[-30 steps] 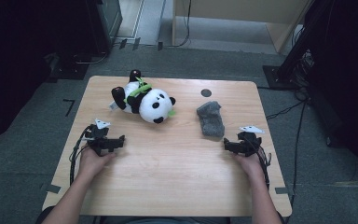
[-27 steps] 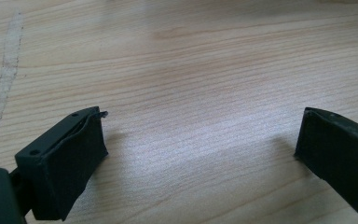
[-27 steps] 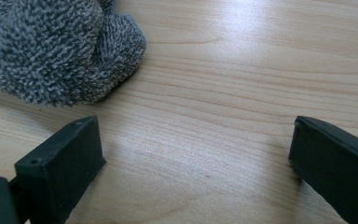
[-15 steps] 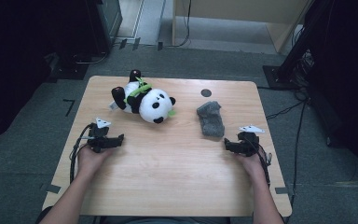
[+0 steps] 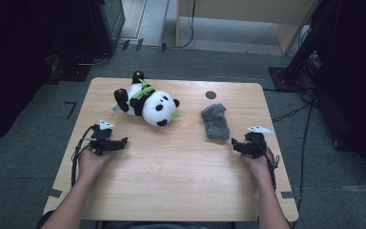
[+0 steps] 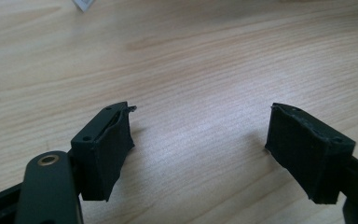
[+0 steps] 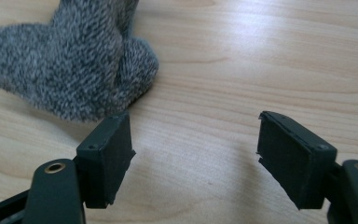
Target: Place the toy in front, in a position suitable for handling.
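A black-and-white panda plush (image 5: 147, 101) with a green ribbon lies on its back at the far left-centre of the wooden table (image 5: 181, 181). To its right lies a grey fuzzy cloth (image 5: 215, 121). My left gripper (image 5: 122, 142) rests on the table near the left edge and points right. In the left gripper view it (image 6: 200, 112) stands open over bare wood. My right gripper (image 5: 234, 143) points left, just right of the grey fuzzy cloth (image 7: 74, 60). It (image 7: 193, 119) is open too, its left pad close to the cloth. Both pairs of jaws have just been closing, with nothing between them.
A small black round mark (image 5: 210, 94) sits near the table's far edge. Cables trail from both grippers over the table's sides. Grey carpet surrounds the table, with dark equipment stands (image 5: 310, 62) at the far right and far left.
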